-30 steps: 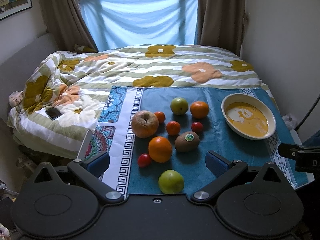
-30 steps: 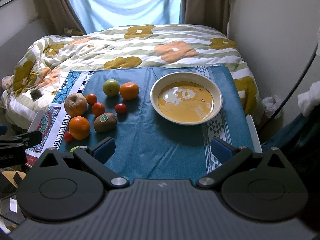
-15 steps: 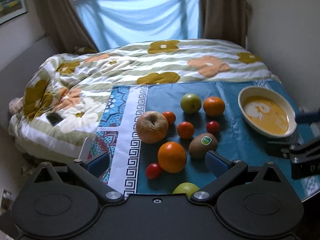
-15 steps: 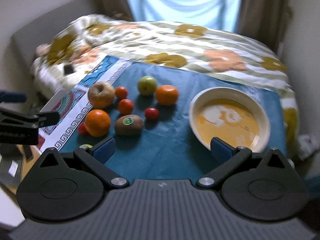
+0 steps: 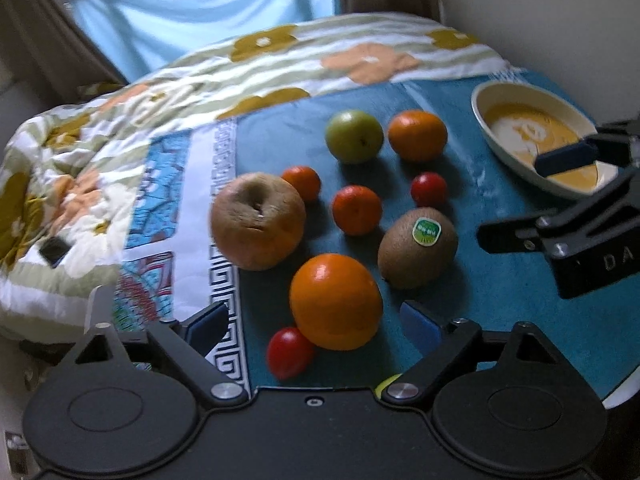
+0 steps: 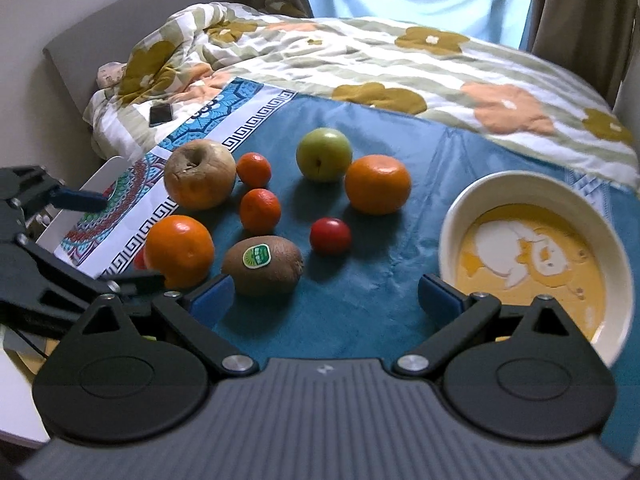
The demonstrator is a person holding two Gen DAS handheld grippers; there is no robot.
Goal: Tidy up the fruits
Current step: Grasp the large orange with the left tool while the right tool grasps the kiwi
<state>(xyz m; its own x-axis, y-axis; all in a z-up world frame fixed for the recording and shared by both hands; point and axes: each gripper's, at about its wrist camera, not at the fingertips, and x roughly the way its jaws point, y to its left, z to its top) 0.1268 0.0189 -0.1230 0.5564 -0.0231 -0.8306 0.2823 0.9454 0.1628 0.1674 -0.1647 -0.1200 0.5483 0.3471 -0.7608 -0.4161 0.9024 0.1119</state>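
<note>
Compared with a second ago, both grippers sit lower and closer to the fruit, which fills far more of each view, and the right gripper [image 5: 560, 196] now reaches into the left wrist view beside the bowl [image 5: 486, 96].

The fruits cluster on the teal cloth [image 6: 384, 280] toward its left, patterned border, where the wrinkled apple [image 5: 258, 222] lies. The cloth's middle strip, between the kiwi [image 6: 262, 266] and the bowl at the right edge, is bare and gives room to move.

The left gripper [image 5: 316, 326] has just been closing a little, yet its jaws are spread wide around the large orange [image 5: 336, 302] and a cherry tomato [image 5: 288, 352] without touching them. A green fruit [image 5: 386, 382] peeks out at the near edge under its body. The right gripper's jaws are wide apart and empty over bare cloth; its left finger pad [image 6: 210, 298] sits just beside the kiwi.
</note>
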